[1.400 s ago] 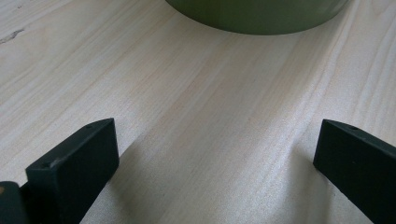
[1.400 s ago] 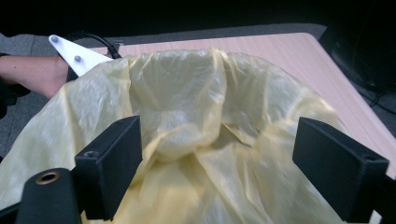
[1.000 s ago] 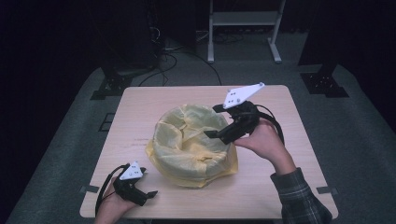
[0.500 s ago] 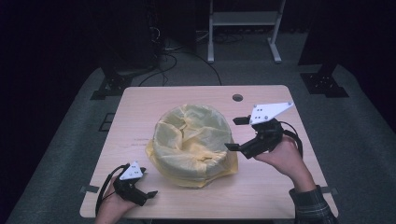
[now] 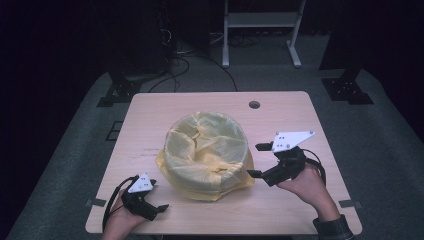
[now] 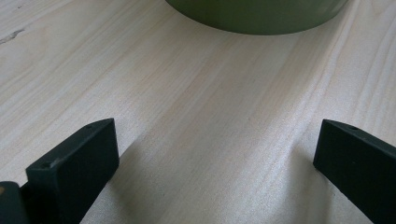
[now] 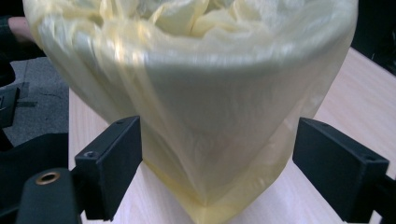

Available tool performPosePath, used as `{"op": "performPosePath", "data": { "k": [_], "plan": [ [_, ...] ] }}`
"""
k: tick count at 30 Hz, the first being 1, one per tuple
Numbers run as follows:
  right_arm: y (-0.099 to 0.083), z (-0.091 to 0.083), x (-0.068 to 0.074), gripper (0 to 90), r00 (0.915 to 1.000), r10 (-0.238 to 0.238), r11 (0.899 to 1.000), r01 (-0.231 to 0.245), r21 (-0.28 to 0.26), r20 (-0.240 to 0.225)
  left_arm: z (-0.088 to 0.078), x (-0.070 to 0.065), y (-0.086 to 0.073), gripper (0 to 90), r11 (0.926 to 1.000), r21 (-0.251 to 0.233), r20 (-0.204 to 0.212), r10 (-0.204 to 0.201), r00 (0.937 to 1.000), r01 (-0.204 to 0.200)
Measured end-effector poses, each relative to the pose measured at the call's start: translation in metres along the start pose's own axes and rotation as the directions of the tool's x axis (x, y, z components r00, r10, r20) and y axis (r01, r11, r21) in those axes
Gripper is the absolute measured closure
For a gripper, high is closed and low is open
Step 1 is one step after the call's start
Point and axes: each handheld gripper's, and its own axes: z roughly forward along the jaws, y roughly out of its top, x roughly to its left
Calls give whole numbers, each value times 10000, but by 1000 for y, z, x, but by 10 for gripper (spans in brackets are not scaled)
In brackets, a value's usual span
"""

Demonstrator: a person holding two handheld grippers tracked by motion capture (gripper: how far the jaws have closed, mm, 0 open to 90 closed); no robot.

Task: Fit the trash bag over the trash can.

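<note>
Yellow bag [image 5: 207, 150] lines a bin in the middle of the table [image 5: 150, 115]. Right gripper [image 5: 258, 161], jaws apart, is beside the bag; next, pinch its loose edge. Left gripper [image 5: 159, 209] rests near the bag, jaws apart.

**Left claw open over bare wood**

The left claw [image 6: 215, 154] stands wide open, its two black jaws rising from the bottom corners with nothing between them. Beneath lies the pale wood-grain surface [image 6: 196, 93]. At the top edge sits the curved olive-green base of a round container [image 6: 261, 16], apart from both jaws.
</note>
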Motion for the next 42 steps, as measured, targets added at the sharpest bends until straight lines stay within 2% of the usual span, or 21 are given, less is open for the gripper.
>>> {"op": "performPosePath", "data": {
  "k": [7,16,27,30,37,42],
  "plan": [
    [-26,9,3,147,9996,270,9995,-270,181,-12,0,0,0,0,10000,3,0,2,10000,-2],
    [-57,21,10,148,9993,340,9975,-350,611,180,0,0,0,0,10000,-20,-4,-8,10000,8],
    [-99,45,16,147,9979,560,9915,-593,1160,318,0,0,0,0,10000,-16,-3,-5,10000,5],
    [-105,50,17,147,9978,575,9866,-620,1506,341,0,0,0,0,10000,-11,-3,3,10000,-3],
    [-114,57,18,147,9976,529,9837,-597,1696,442,0,0,0,0,10000,-12,-2,1,10000,-1],
    [-119,66,20,147,9978,487,9779,-567,2015,443,0,0,0,0,10000,-13,-2,0,10000,0]
  ]
}}
